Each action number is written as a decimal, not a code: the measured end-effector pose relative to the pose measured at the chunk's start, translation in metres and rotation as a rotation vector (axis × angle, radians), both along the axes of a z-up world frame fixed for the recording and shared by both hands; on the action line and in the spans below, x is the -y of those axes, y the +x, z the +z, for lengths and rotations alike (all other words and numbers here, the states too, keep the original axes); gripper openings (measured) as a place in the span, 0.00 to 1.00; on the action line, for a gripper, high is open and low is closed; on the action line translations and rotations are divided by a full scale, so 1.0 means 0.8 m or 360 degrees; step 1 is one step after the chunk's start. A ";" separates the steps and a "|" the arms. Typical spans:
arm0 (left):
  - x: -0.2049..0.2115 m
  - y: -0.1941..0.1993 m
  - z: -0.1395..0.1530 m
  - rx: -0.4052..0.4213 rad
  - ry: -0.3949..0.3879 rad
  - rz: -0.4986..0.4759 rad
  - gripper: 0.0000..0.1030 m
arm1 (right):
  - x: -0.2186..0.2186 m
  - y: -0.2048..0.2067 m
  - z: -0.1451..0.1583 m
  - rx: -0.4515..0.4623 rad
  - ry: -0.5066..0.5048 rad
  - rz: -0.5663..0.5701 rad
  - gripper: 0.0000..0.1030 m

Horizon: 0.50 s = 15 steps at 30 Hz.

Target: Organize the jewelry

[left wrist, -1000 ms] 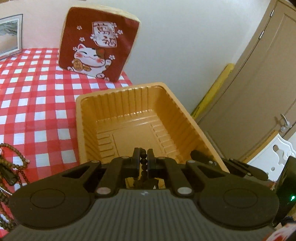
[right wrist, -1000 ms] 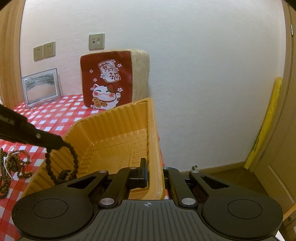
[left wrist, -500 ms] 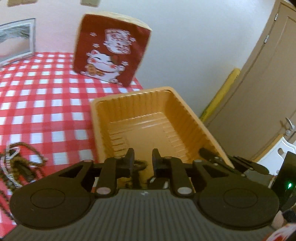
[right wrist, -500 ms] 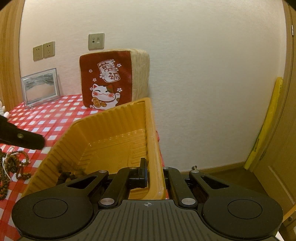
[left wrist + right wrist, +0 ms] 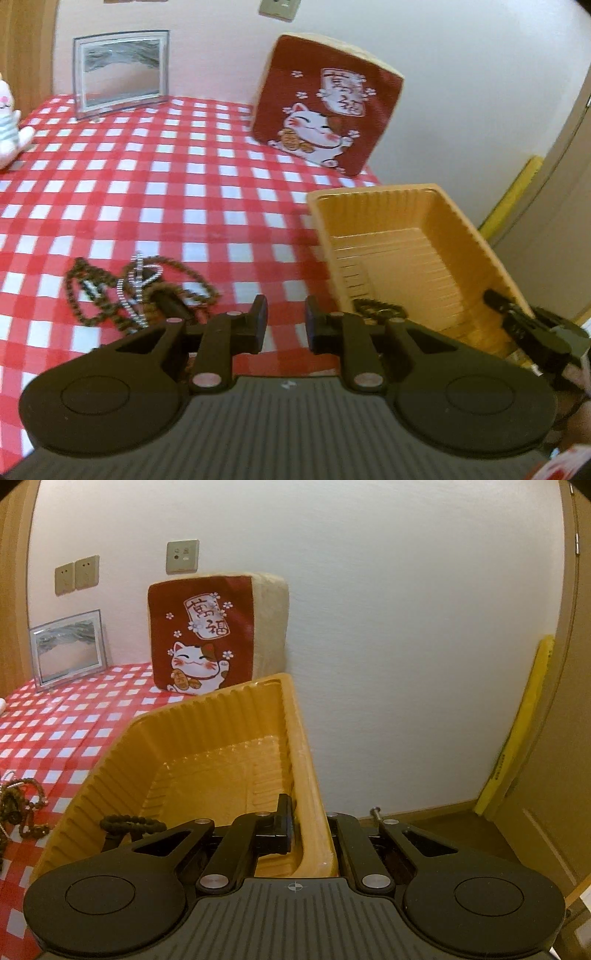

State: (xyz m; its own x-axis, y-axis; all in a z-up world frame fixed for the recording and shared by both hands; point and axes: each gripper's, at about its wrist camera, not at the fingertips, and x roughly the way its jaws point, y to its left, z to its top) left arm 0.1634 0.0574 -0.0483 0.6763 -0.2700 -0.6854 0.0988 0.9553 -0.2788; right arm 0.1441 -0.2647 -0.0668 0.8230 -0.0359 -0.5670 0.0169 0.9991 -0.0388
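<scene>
**One bracelet in the tray, a tangle to go**

A dark bead bracelet point(image 5: 129, 821) lies inside the orange tray point(image 5: 458, 221). The left gripper point(image 5: 284, 317) hangs empty, fingers spread, above the checked tablecloth point(image 5: 166, 192). The right gripper point(image 5: 308, 827) pinches the tray's wall. Left on the cloth is a heap of necklaces point(image 5: 136, 291), just beside the tray. The cat cushion point(image 5: 207, 635) shows Chinese characters I can't make out for sure.

Glossy ribbed plastic on the orange tray point(image 5: 207, 734), catching the light. Matt black plastic gripper arms point(image 5: 284, 321) with small metal pins. Dark beaded bracelet point(image 5: 131, 821) looks dull; the checked tablecloth point(image 5: 177, 192) has a smooth, faint sheen.
</scene>
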 end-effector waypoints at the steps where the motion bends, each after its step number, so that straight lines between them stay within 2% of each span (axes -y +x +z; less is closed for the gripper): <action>1: -0.002 -0.001 -0.001 0.0001 0.0017 0.0003 0.17 | -0.001 0.001 0.000 -0.0002 -0.0004 -0.0005 0.05; 15: -0.025 -0.016 -0.020 -0.0040 0.0154 0.0029 0.19 | -0.013 0.001 0.002 0.0003 -0.0048 -0.0050 0.06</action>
State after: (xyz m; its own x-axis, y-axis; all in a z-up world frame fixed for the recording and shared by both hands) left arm 0.1506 0.0777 -0.0646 0.6629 -0.1894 -0.7243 0.0751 0.9794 -0.1874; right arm 0.1453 -0.2540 -0.0655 0.8221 -0.0788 -0.5638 0.0482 0.9965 -0.0690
